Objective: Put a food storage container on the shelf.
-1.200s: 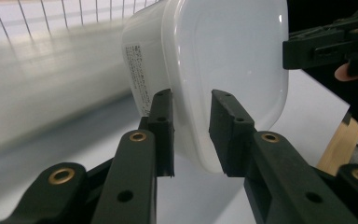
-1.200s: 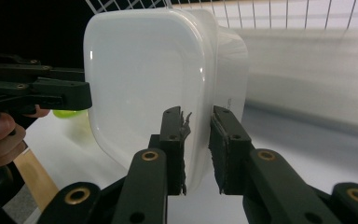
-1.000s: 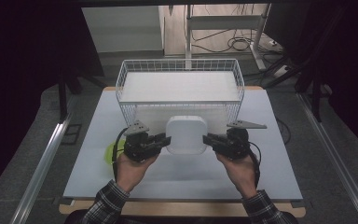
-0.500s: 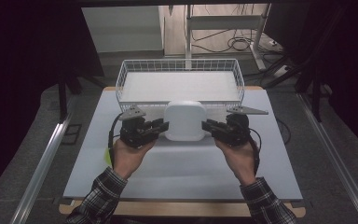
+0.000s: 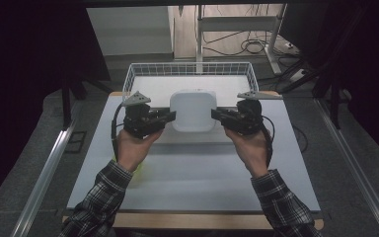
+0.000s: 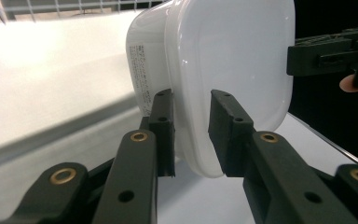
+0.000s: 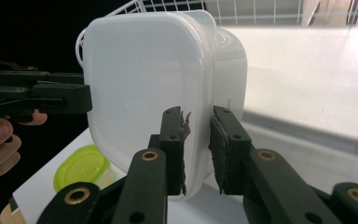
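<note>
A white lidded plastic container (image 5: 192, 109) hangs in the air between my two grippers, just in front of the wire basket (image 5: 187, 69). My left gripper (image 5: 170, 116) is shut on the container's left rim, and my right gripper (image 5: 214, 114) is shut on its right rim. The left gripper view has the container (image 6: 233, 60) standing on edge, its rim pinched between my left gripper's (image 6: 191, 135) jaws, with the right gripper (image 6: 331, 51) across from it. In the right gripper view my right gripper (image 7: 198, 149) clamps the container (image 7: 140, 79), and the left gripper (image 7: 37, 100) holds the far side.
The white wire basket stands at the table's far edge and has a white floor (image 5: 227, 84). A yellow-green lid (image 7: 81, 165) lies on the white tabletop (image 5: 192, 173) near the person's left hand. Dark floor and metal rails flank the table.
Both grippers have lifted the white container off the table and carried it forward and up toward the basket. Both stay clamped on its rim.
</note>
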The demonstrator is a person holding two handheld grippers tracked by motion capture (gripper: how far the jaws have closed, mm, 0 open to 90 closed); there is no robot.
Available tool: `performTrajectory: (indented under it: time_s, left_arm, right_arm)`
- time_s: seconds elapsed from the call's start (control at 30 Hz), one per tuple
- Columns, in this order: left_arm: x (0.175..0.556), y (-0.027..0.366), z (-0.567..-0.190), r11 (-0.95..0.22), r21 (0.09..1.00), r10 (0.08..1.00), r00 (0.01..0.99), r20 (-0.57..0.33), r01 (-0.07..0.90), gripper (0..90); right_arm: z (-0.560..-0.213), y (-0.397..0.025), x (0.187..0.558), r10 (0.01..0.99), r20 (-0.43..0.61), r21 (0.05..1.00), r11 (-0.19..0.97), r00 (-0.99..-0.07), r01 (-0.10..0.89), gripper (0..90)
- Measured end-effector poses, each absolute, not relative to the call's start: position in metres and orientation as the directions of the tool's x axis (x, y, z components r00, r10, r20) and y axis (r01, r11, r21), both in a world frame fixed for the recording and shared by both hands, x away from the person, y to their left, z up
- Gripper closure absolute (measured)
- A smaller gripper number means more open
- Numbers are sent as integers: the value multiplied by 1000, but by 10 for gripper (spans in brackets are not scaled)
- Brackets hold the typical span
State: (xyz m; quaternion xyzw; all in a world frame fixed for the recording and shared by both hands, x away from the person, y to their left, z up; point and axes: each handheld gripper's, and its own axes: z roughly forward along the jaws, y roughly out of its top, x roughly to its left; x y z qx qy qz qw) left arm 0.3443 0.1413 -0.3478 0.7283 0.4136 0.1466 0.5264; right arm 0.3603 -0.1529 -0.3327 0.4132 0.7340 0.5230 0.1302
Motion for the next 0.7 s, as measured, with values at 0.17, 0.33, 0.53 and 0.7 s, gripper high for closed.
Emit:
performTrajectory:
  time_s: [0.17,0.33,0.53,0.7]
  left_arm:
    - [357,144,-337,-102,888,764,607,-219,448,713]
    - [366,145,-329,-92,888,766,601,-225,450,709]
    - [374,148,-329,-76,887,750,612,-251,457,687]
    - [377,149,-332,-61,895,745,617,-254,441,657]
  right_arm:
    - [-322,-148,372,747,237,878,108,-621,466,752]
    - [-318,-146,385,747,247,874,105,-618,475,738]
    - [-315,-146,393,733,258,873,102,-629,477,716]
    - [-315,-145,399,724,256,877,105,-640,470,683]
